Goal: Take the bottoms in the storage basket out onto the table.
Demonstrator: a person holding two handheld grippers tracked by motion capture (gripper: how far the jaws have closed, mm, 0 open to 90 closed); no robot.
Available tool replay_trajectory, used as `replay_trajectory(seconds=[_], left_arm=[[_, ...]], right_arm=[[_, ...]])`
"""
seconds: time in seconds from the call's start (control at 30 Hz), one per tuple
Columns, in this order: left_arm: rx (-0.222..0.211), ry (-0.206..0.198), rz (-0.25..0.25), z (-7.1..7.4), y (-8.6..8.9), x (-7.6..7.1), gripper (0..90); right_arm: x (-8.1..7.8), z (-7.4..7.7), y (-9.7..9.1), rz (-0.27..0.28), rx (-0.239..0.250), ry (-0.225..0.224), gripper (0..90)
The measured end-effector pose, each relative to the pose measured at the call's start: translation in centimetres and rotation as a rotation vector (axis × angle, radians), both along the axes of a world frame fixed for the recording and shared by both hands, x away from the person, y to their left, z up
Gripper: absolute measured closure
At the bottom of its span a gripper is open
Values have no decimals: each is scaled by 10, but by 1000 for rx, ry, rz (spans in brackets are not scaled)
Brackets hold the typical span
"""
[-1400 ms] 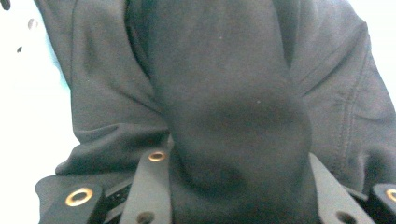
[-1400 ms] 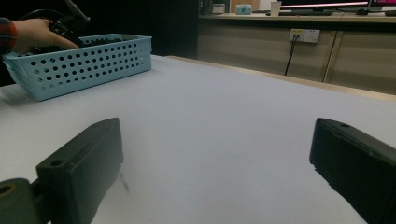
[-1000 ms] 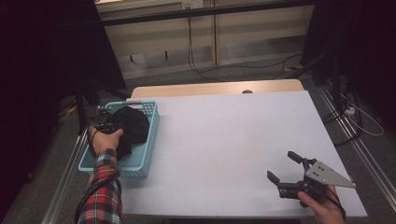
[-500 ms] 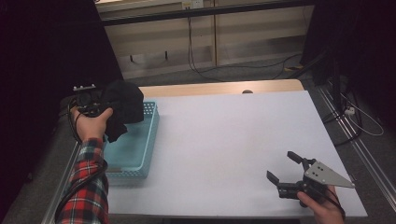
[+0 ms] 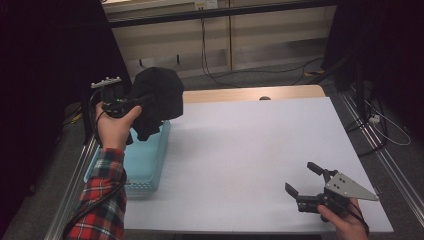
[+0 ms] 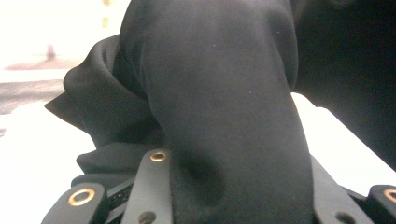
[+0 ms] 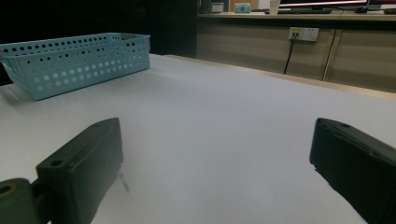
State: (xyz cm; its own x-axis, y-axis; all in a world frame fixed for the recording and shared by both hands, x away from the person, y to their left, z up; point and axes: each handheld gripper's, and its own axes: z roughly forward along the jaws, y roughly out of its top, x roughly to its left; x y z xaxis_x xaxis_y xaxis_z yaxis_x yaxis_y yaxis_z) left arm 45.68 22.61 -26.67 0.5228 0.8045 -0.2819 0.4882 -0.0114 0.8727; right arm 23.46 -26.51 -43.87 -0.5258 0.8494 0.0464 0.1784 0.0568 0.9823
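High view: black cloth point(image 5: 156, 100), bunched and matte, hanging in the upper left of the frame above the blue basket point(image 5: 145, 165), pinched by the left tool point(image 5: 131, 103). No print or label readable on it. Right tool point(image 5: 305, 182) spread wide at lower right over the white table point(image 5: 240, 150).

Left gripper view: cloth point(image 6: 210, 107) in smooth dark folds, clamped between the jaws.

Right gripper view: jaws apart, nothing between; perforated basket point(image 7: 74, 60) at upper left.

Your white-topped bench point(image 5: 250, 145) | carries: light-blue perforated plastic basket point(image 5: 145, 165) at your left edge | right gripper point(image 5: 310, 187) low over it.
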Motion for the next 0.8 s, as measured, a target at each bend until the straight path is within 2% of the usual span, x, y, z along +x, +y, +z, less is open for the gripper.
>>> replay_trajectory(seconds=[0.23, 0.37, 0.8], left_arm=[[11, -10, -147, -8, -43, -16, 681], [8, -8, -201, -16, -58, -23, 679], [27, 47, -301, -57, -87, -37, 676]], right_arm=[[0, 0, 0, -2, -1, -3, 23], [0, 0, 0, -1, -2, -4, 23], [0, 1, 0, -1, -9, -6, 23]])
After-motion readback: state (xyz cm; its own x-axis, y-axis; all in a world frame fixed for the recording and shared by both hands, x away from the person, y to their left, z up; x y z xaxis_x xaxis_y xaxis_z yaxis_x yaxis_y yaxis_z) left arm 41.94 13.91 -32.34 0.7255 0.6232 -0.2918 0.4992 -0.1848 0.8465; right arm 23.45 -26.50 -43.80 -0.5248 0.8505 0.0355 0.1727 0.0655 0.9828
